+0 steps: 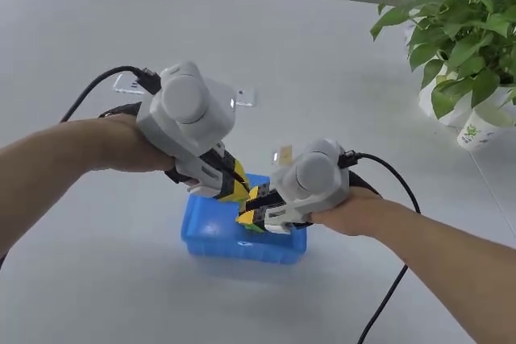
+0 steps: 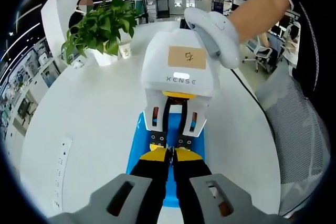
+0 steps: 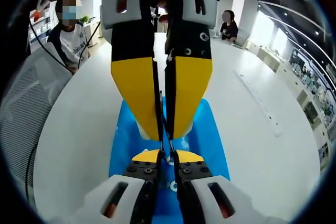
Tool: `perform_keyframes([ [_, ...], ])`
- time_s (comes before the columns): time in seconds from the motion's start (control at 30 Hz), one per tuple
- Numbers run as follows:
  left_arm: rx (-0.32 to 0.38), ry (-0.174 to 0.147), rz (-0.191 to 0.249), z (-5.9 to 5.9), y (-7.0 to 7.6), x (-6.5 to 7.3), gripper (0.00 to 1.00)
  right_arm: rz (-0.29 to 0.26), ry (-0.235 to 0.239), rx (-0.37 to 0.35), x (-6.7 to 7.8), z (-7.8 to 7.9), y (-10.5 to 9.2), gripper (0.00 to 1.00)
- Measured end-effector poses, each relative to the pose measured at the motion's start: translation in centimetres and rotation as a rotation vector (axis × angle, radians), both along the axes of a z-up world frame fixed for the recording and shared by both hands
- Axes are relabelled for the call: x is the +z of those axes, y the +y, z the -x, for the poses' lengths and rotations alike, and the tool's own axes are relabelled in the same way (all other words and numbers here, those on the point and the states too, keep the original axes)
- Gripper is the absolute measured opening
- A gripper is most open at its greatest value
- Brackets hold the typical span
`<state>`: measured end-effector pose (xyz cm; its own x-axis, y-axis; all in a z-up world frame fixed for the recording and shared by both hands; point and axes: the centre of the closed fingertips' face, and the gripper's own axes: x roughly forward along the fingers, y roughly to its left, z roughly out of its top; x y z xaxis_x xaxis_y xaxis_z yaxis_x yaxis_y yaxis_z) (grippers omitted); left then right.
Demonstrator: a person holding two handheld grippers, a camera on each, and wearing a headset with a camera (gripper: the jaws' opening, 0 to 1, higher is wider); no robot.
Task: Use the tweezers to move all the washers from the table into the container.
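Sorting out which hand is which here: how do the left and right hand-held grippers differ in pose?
In the head view, the left hand-held gripper reaches in from the upper left and sits higher; the right hand-held gripper comes from the right, lower. The left's cable loops off left; the right's cable trails off right. Both meet tip to tip over the blue container, with yellow-tipped jaws.

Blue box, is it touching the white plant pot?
Apart. In the head view, a wide stretch of bare table separates the blue box from the white plant pot.
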<state>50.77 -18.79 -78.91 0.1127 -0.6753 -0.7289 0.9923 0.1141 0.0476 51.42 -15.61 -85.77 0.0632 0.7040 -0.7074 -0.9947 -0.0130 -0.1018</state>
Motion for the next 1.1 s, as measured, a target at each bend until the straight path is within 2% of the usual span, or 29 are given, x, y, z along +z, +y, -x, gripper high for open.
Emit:
perform_keyframes([
  [0.23,-0.001,-0.005,0.003,0.2,0.1,0.8,0.07,-0.007,-0.011,0.0,0.8,0.1,0.1,0.12],
  [0.67,-0.017,-0.005,0.011,1.5,0.5,2.7,0.07,-0.019,-0.025,0.003,2.9,1.4,0.1,0.1],
  [0.9,-0.036,-0.007,0.017,2.9,1.0,4.0,0.07,-0.018,-0.044,0.016,4.2,2.7,0.2,0.09],
  [1.1,-0.059,-0.004,-0.015,4.4,1.7,4.0,0.07,0.005,-0.064,0.039,4.7,4.3,-0.2,0.09],
])
